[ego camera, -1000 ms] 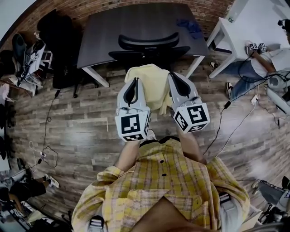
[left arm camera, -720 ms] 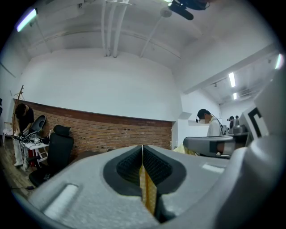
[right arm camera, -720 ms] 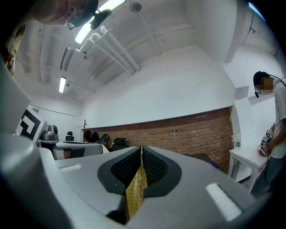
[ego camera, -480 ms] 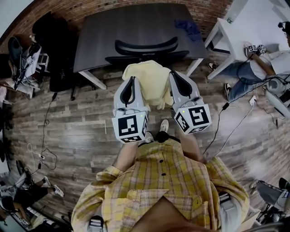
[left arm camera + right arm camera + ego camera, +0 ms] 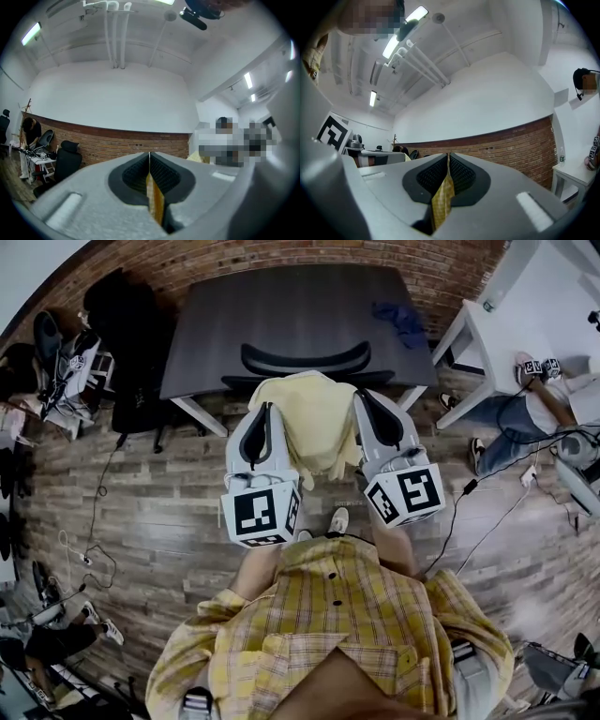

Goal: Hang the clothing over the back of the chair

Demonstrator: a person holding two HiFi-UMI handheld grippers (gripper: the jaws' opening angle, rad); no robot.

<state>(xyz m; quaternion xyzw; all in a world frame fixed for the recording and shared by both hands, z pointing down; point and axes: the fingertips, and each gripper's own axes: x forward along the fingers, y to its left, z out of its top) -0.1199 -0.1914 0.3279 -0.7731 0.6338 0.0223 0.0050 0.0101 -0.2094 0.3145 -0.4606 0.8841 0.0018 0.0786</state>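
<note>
A pale yellow garment [image 5: 314, 423] hangs between my two grippers, held up above the floor. My left gripper [image 5: 263, 411] is shut on its left edge, and a strip of yellow cloth [image 5: 153, 197] shows pinched between the jaws. My right gripper [image 5: 367, 397] is shut on the right edge, with yellow cloth [image 5: 442, 199] between its jaws too. Just beyond the garment stands a black office chair [image 5: 305, 359], its curved backrest towards me, tucked at a dark desk [image 5: 291, 310]. Both gripper views point upwards at the ceiling and walls.
A white table [image 5: 525, 296] stands at the right, with a seated person [image 5: 539, 390] beside it. Another black chair and gear [image 5: 122, 324] are at the left. Cables [image 5: 94, 540] trail over the wooden floor. A blue cloth [image 5: 398, 320] lies on the desk.
Both grippers have risen a little with the garment and drawn nearer the chair's backrest. The garment's top edge now overlaps the chair seat area in the head view.
</note>
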